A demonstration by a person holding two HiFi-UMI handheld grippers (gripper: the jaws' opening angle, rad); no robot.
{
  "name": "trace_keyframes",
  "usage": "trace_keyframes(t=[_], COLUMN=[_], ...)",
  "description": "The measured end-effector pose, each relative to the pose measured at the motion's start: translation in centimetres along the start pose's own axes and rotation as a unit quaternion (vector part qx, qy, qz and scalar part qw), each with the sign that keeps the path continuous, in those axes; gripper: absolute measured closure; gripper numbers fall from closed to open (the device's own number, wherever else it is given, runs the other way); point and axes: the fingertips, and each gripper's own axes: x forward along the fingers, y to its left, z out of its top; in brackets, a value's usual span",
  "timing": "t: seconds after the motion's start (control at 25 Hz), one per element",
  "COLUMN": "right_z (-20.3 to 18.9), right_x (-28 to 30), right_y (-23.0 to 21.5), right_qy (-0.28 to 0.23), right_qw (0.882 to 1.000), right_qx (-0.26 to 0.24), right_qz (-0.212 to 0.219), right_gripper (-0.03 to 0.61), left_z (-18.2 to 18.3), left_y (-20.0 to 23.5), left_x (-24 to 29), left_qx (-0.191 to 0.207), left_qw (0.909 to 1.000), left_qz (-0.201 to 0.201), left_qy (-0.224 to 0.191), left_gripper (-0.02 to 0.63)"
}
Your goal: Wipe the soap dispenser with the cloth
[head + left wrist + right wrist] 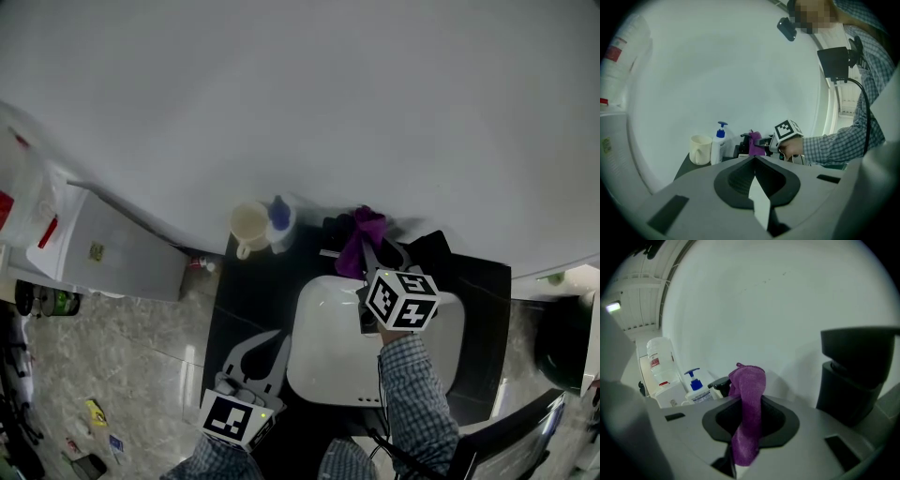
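Left gripper point(277, 336): low at the near left edge of the counter, well apart from the dispenser. Its own view point(753, 159) shows the jaws brought together at the tips, with nothing between them.
Right gripper point(371, 247): raised over the back rim of the sink, jaws clamped together on the cloth. Its marker cube faces the head camera.
Cloth point(362, 238): purple. It is pinched between the right jaws, and the right gripper view shows it point(748, 418) standing up above the tips and hanging down through the jaw cavity.
Soap dispenser point(279, 219): white bottle with a blue pump. It stands upright at the back of the counter against the wall, left of the cloth and apart from it. Neither gripper touches it.
Mug point(248, 228): cream, upright, just beside the dispenser on its left.
Sink point(328, 361): white basin set in the counter, to the right of the left gripper.
Counter point(246, 300): dark top; bears the mug, dispenser and sink.
Black fitting point(720, 386): behind the cloth at the wall; cannot tell what it is.
Sleeve point(419, 394): checked, leading to the right gripper.
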Motion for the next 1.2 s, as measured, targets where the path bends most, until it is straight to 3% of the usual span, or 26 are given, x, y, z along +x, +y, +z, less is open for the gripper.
trace_keyframes(t=[0.36, 0.6, 0.88, 1.2], right_z=[-4.8, -5.8, -3.8, 2.1], right_x=[0.7, 0.3, -1.0, -2.0], right_y=[-2.2, -2.4, -1.7, 1.0], right_qy=[0.04, 0.053, 0.036, -0.024], right_qw=[0.998, 0.998, 0.999, 1.0], right_qx=[0.052, 0.032, 0.02, -0.019], right_qz=[-0.02, -0.025, -0.019, 0.004], right_gripper=[0.491, 0.491, 0.491, 0.491], left_z=[-1.1, -1.6, -1.1, -0.6], left_y=[0.3, 0.0, -0.5, -0.6], left_x=[0.4, 0.8, 1.2, 1.2], left_qx=[0.001, 0.0, 0.001, 0.002], left_qw=[0.9998, 0.9997, 0.9997, 0.9997], left_qz=[-0.001, -0.005, -0.013, -0.017], left_qy=[0.02, 0.024, 0.021, 0.015], left_gripper=[0.603, 0.603, 0.603, 0.603])
